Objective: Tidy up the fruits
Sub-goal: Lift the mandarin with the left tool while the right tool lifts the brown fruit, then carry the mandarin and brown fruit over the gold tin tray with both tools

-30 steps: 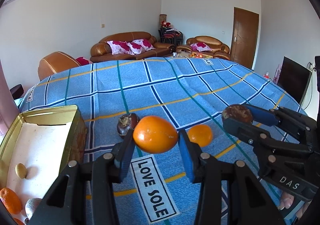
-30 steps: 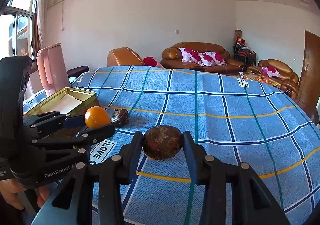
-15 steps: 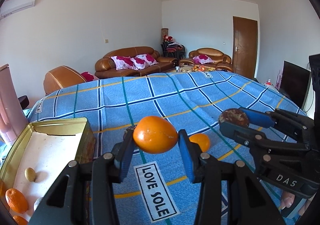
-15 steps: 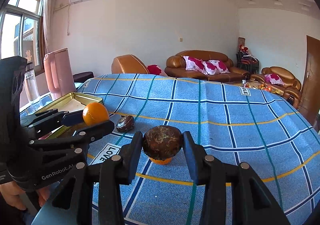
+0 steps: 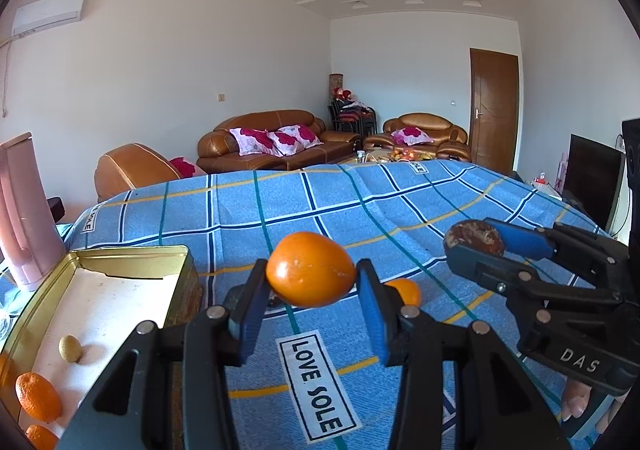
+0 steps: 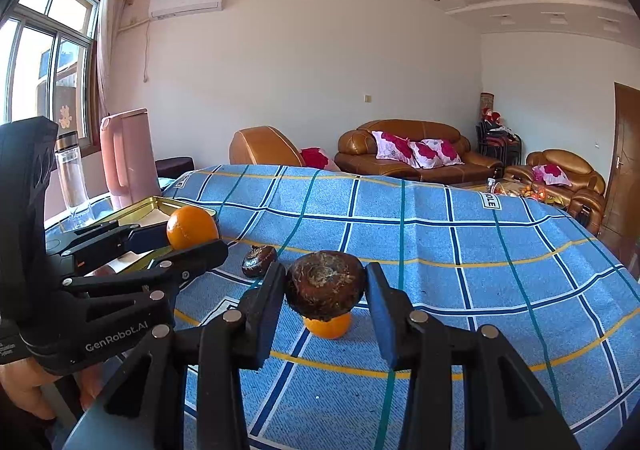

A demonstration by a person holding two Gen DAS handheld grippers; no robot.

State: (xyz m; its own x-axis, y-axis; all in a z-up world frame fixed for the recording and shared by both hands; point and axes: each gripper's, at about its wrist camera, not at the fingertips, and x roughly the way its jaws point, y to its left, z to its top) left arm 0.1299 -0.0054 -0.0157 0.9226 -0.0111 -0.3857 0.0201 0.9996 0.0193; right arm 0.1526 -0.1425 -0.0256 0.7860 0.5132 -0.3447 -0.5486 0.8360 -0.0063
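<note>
The left claw (image 5: 312,282) gripped a smooth round orange fruit (image 5: 310,269) above the blue checked worktop cloth (image 5: 360,206), beside the open gold metal tin (image 5: 132,254) (tangerines inside). The right claw (image 6: 326,292) clamped a rough dark-brown round fruit (image 6: 325,285) over a small orange tangerine (image 6: 328,326).
</note>
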